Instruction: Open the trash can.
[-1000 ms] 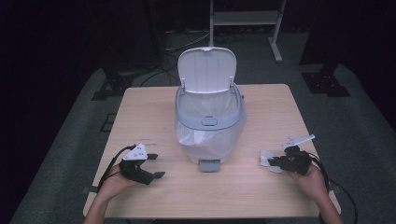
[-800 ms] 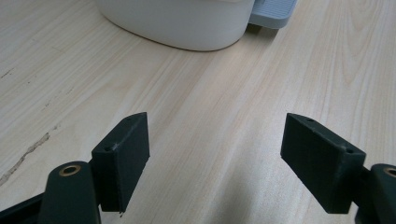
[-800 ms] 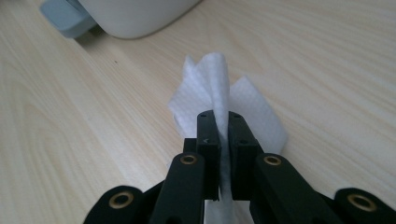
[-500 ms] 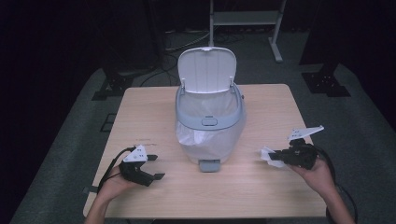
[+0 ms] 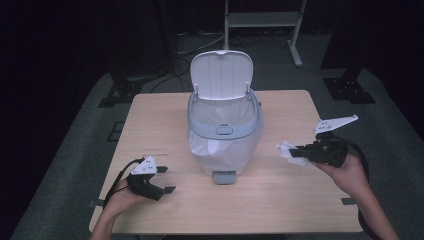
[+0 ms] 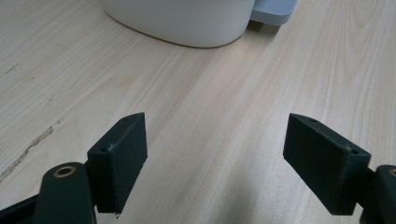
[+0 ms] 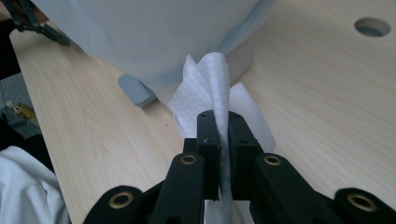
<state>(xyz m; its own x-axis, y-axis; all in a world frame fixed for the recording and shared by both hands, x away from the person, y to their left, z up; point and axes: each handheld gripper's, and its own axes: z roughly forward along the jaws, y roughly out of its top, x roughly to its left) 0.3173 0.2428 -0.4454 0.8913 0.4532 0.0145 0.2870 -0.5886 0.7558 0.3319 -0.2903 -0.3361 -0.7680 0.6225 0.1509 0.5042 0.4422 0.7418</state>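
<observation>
A grey-and-white pedal bin [image 5: 224, 131] stands mid-table with its lid [image 5: 221, 75] raised and a white liner inside. My right gripper [image 5: 300, 151] is lifted above the table to the bin's right, shut on a crumpled white tissue [image 5: 288, 152]. In the right gripper view the tissue [image 7: 211, 91] sticks up from between the closed jaws, with the bin [image 7: 154, 37] close behind it. My left gripper [image 5: 165, 180] rests low at the front left, open with nothing in it. The left gripper view has bare wood between its wide-apart jaws and the bin's base [image 6: 187, 21] and pedal [image 6: 274, 10] ahead.
The wooden table [image 5: 165, 125] stands on a grey floor in a dark room. A metal stand [image 5: 260, 22] is behind the table. A cable hole [image 7: 372, 26] is in the tabletop beyond the tissue in the right gripper view.
My right gripper has risen off the table with the tissue and shifted a little right. The left gripper has stayed put.
</observation>
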